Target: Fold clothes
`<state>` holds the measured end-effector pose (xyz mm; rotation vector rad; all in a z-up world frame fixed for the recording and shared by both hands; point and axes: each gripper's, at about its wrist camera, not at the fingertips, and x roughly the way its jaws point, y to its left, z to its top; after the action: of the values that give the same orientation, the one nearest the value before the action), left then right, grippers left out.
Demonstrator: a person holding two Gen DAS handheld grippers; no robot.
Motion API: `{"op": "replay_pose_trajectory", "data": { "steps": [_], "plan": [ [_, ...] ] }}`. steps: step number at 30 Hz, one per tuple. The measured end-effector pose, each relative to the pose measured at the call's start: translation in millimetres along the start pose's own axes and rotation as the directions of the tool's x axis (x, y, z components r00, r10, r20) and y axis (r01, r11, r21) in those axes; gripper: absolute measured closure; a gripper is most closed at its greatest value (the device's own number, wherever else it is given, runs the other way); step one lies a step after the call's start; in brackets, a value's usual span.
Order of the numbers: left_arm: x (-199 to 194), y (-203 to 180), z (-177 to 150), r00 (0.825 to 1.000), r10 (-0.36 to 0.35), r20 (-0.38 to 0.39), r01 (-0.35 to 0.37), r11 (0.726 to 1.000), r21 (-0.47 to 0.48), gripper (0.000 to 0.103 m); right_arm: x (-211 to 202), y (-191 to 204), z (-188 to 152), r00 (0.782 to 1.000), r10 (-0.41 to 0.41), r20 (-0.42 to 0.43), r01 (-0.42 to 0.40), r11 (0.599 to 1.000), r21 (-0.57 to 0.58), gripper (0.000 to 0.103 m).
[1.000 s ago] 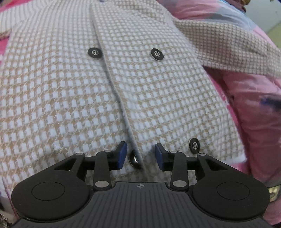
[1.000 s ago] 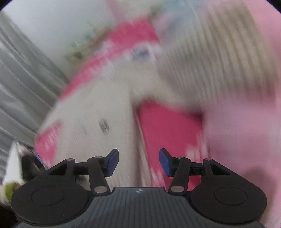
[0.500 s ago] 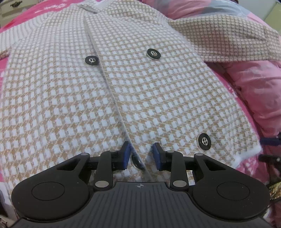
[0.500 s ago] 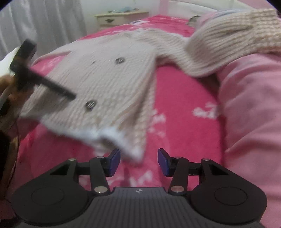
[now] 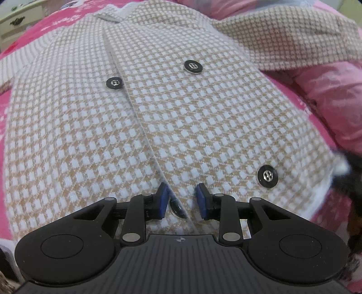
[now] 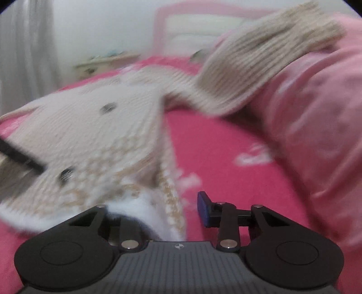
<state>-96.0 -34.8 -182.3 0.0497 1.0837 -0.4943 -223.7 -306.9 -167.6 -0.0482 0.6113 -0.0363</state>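
Observation:
A tan-and-white checked cardigan point(image 5: 181, 126) with black buttons point(image 5: 267, 176) lies front-up on the pink bed. My left gripper point(image 5: 182, 199) is open at the bottom hem, its blue pads either side of the front opening's edge and a half-hidden button. In the right wrist view, which is blurred, the cardigan point(image 6: 90, 140) has its lower right hem corner lying over my right gripper's left finger. My right gripper point(image 6: 174, 203) is open, and only its right pad point(image 6: 203, 208) shows. One sleeve point(image 6: 248, 67) is draped over a pink quilt.
A bunched pink quilt point(image 6: 316, 113) rises on the right of the bed. Bare pink sheet point(image 6: 226, 158) lies between it and the cardigan. A pale nightstand point(image 5: 18, 20) stands beyond the bed, near grey curtains point(image 6: 27, 56). The left tool shows as a dark bar point(image 6: 20, 158).
My right gripper swung round and pushed in to the cardigan's hem corner, which now covers its left finger. My left gripper's fingers narrowed a little at the front edge.

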Motion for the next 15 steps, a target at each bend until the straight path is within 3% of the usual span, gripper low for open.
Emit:
{"op": "replay_pose_trajectory", "data": {
  "steps": [3, 6, 8, 11, 15],
  "plan": [
    [0.9, -1.9, 0.8, 1.000, 0.007, -0.004, -0.007, 1.000, 0.020, 0.074, -10.4, -15.5, -8.2, 0.993, -0.117, 0.027, 0.115, 0.991, 0.068, 0.079],
    [1.8, -3.7, -0.4, 1.000, 0.016, 0.006, -0.016, 0.999, 0.036, 0.074, -8.5, -19.7, -22.2, 0.991, -0.134, 0.000, 0.133, 0.990, 0.056, 0.074],
    [1.5, -7.3, -2.2, 0.999, 0.031, 0.020, -0.032, 0.997, 0.064, 0.074, -9.6, -24.4, -22.3, 0.989, -0.145, 0.009, 0.144, 0.988, 0.047, 0.057],
    [0.8, -13.7, -5.3, 0.997, 0.055, 0.045, -0.060, 0.991, 0.115, 0.073, -12.5, -38.5, -22.9, 0.996, -0.091, -0.010, 0.091, 0.995, 0.038, 0.046],
    [-0.3, -15.7, -7.6, 0.995, 0.066, 0.072, -0.076, 0.986, 0.151, 0.073, -30.5, -36.5, -20.3, 0.999, -0.042, -0.007, 0.041, 0.994, -0.105, 0.039]
  ]
}}
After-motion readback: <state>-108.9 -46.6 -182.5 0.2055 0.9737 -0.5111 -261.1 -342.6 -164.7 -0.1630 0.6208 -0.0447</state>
